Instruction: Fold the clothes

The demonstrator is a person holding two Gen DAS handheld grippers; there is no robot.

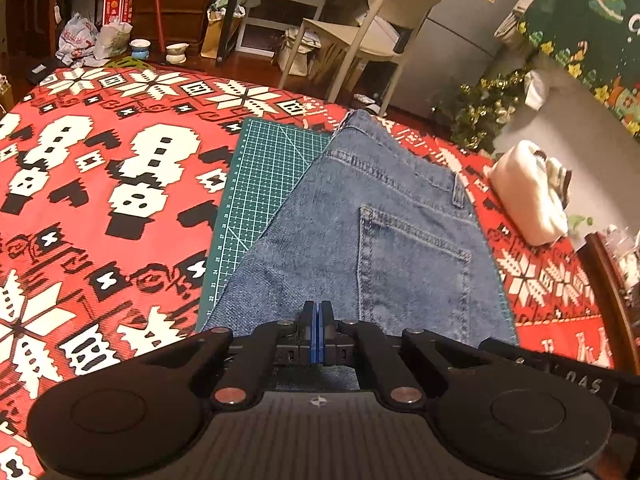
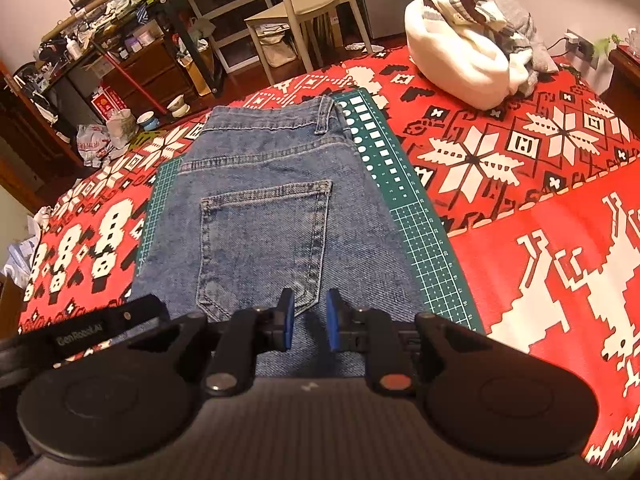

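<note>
Folded blue jeans [image 1: 380, 220] lie back pocket up on a green cutting mat [image 1: 260, 184] laid over a red patterned blanket. My left gripper [image 1: 318, 310] is over the near edge of the denim. Its blue pads are pressed flat together and no cloth shows between them. In the right wrist view the jeans [image 2: 260, 208] lie with the waistband at the far end, the mat [image 2: 420, 232] showing along both sides. My right gripper [image 2: 310, 312] hovers over the near part of the denim below the pocket. It is open by a narrow gap with nothing between its pads.
A pile of white and grey clothes [image 2: 460, 64] sits on the red blanket [image 2: 540, 160] at the far right, also seen as a white bundle [image 1: 528, 196]. A pale chair [image 1: 360, 36] and cluttered shelves stand beyond the far edge. Dark wooden furniture [image 1: 608, 280] borders the right.
</note>
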